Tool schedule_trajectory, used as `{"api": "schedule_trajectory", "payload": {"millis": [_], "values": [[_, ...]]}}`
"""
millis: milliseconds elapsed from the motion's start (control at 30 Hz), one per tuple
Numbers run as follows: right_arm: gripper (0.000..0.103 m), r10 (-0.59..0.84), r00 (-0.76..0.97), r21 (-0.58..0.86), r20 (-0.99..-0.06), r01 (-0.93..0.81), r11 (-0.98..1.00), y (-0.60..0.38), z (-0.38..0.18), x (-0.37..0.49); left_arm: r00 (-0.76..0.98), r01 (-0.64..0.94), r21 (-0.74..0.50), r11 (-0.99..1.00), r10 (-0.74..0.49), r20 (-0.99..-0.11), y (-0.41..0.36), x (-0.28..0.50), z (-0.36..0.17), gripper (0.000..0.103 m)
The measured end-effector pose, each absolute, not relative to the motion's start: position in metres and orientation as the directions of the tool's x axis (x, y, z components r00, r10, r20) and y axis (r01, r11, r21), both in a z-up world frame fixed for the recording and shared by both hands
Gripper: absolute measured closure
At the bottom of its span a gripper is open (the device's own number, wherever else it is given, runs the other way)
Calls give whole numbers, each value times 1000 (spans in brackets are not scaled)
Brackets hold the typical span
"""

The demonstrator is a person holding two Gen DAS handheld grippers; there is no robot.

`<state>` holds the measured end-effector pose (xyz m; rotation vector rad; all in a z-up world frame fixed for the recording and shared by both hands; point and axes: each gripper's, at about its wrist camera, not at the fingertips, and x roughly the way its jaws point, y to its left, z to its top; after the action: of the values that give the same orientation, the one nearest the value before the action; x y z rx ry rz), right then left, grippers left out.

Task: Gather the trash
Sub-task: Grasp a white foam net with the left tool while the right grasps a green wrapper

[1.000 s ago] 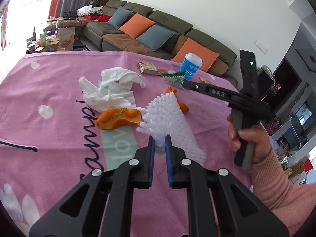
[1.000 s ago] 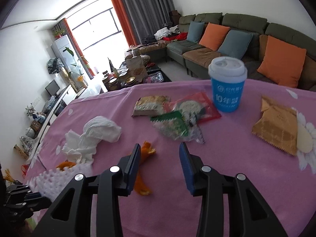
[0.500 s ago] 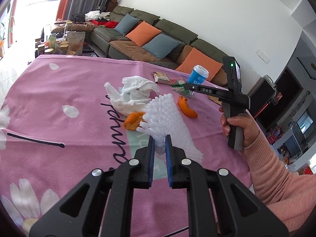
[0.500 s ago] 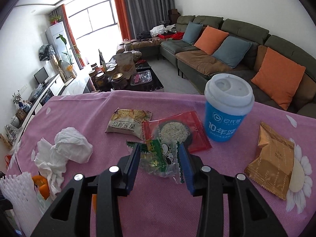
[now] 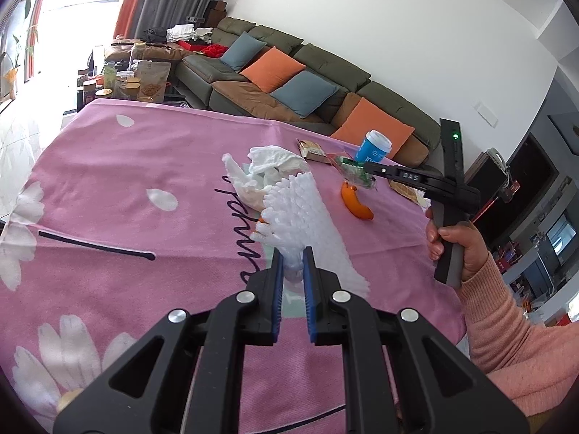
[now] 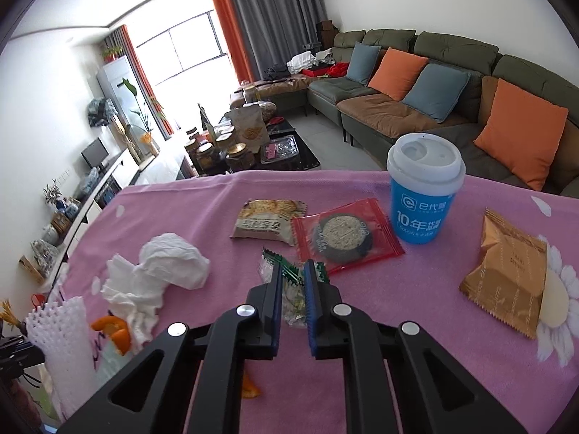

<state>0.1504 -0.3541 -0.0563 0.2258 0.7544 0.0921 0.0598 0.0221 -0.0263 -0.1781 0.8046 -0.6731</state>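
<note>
My left gripper (image 5: 291,253) is shut on the end of a white foam fruit net (image 5: 300,213), held above the pink tablecloth (image 5: 144,166). The net also shows at the left edge of the right wrist view as a foam net (image 6: 58,329). My right gripper (image 6: 293,271) is closing its jaws, and the pads press on a crinkled green wrapper (image 6: 292,298) caught between them. From the left wrist view the right gripper (image 5: 367,168) holds that green wrapper (image 5: 353,171) just over the cloth, with a hand (image 5: 456,246) in a pink sleeve on its handle.
Crumpled tissue (image 6: 159,275), orange peel (image 5: 356,206), a red cookie wrapper (image 6: 343,238), a beige cracker packet (image 6: 267,220), a gold packet (image 6: 506,275) and a lidded blue cup (image 6: 423,195) lie on the cloth. A sofa (image 6: 452,72) stands beyond the table.
My right gripper went forward over the green wrapper and closed on it. My left gripper drew back with the foam net, uncovering the orange peel beside it.
</note>
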Motion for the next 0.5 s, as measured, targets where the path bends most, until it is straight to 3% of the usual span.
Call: {"api": "schedule_trajectory", "payload": {"millis": [500], "values": [[93,385,740,374,-552,-193,907,-288,-26,98,555,459,-368,808,-585,-592,53,43,-18,92]]}}
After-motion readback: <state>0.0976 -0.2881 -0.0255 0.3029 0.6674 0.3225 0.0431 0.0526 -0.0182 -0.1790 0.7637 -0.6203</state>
